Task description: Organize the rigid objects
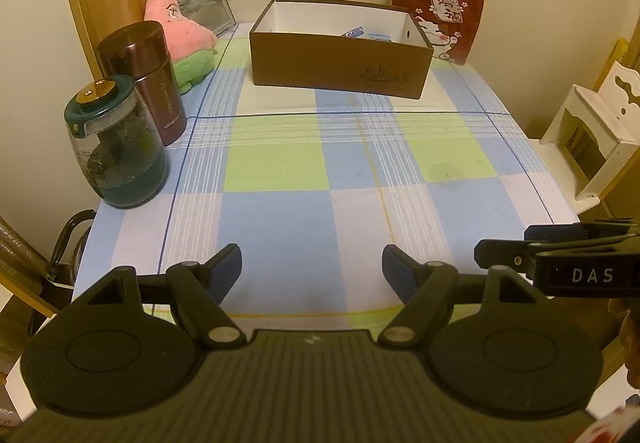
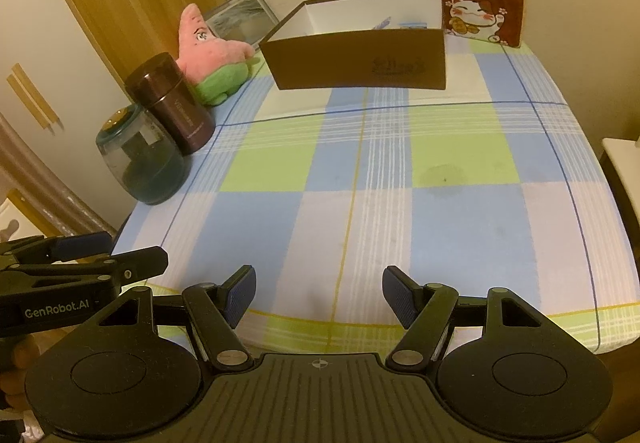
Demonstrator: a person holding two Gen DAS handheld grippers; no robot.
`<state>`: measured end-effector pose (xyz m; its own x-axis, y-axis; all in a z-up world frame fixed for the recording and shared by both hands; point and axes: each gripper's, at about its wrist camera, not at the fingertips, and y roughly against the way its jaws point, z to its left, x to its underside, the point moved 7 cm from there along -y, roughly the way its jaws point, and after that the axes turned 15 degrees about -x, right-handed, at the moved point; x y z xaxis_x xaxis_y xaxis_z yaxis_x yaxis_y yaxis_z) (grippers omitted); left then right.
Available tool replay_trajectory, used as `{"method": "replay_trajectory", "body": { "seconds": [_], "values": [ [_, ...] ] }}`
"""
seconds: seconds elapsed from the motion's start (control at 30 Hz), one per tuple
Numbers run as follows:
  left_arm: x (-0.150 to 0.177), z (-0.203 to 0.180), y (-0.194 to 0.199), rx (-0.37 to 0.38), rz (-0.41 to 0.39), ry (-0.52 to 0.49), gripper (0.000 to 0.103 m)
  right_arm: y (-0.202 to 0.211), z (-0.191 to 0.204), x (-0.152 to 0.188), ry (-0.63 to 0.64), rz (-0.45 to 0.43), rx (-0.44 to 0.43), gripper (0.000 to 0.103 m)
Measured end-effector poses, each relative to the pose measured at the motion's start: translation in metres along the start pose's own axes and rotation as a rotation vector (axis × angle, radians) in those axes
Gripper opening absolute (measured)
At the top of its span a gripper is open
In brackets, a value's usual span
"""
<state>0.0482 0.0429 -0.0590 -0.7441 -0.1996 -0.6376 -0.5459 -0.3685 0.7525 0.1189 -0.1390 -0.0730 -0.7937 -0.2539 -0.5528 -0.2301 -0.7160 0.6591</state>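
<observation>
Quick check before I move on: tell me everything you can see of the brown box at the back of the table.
The brown box is a lidless rectangular carton, cardboard by the look of it, brown outside and white inside, with a dark emblem printed on its front wall. It stands upright on the checked tablecloth near the far edge, in front of the cat-print calendar. A few small items, partly blue, show inside at the right; what they are is unclear. Neither gripper touches it.

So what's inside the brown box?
Inside the brown box you can see white walls and a few small blue things near its right end. The front wall hides the bottom, so there may be more.
</observation>
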Motion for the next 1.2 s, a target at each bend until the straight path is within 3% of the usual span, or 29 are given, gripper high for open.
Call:
{"method": "replay_trajectory", "body": {
  "seconds": [1.2],
  "values": [
    [-0.0052, -0.0008, -0.0028, 0.002, 0.0, 0.004, 0.076, -0.0023, -0.0007, -0.0044, 0.001, 0.0, 0.002, 0.07]
  ]
}}
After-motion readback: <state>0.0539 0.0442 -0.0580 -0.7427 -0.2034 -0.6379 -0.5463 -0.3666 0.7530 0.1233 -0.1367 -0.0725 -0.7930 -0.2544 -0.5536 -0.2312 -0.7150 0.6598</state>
